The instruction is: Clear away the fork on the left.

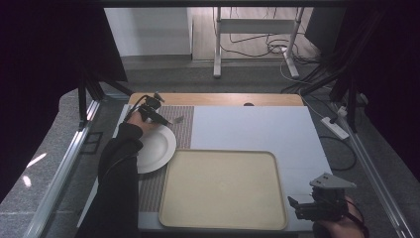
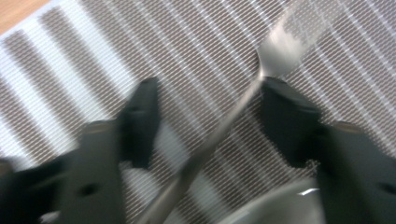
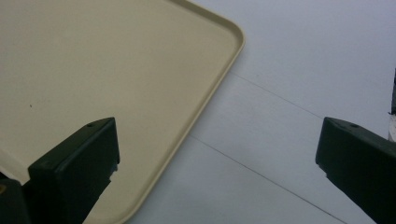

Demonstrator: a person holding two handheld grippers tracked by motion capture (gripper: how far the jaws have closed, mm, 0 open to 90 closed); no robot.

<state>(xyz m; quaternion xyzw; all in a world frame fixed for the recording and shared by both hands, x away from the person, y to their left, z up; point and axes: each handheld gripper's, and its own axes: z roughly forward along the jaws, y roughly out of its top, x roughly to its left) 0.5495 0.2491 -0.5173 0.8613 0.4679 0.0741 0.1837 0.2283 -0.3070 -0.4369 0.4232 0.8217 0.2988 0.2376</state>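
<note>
Now left gripper point(image 2: 205, 116) jaws part-open astride the fork point(image 2: 219, 135) on the striped mat point(image 2: 84, 60), pads not pressing; right gripper point(image 3: 217, 158) gapes wide, empty, lower right by tray point(image 3: 93, 70).

Fork point(image 2: 219, 135) motion-blurred in left gripper view, handle cut off at bottom edge, tines smeared, contact w/ left gripper point(image 2: 205, 116) pads unclear, plate point(image 1: 157, 147) partly hidden by sleeve, tray point(image 3: 93, 70) cropped top & left, right gripper point(image 1: 297, 204) partly cut by bottom edge.
</note>
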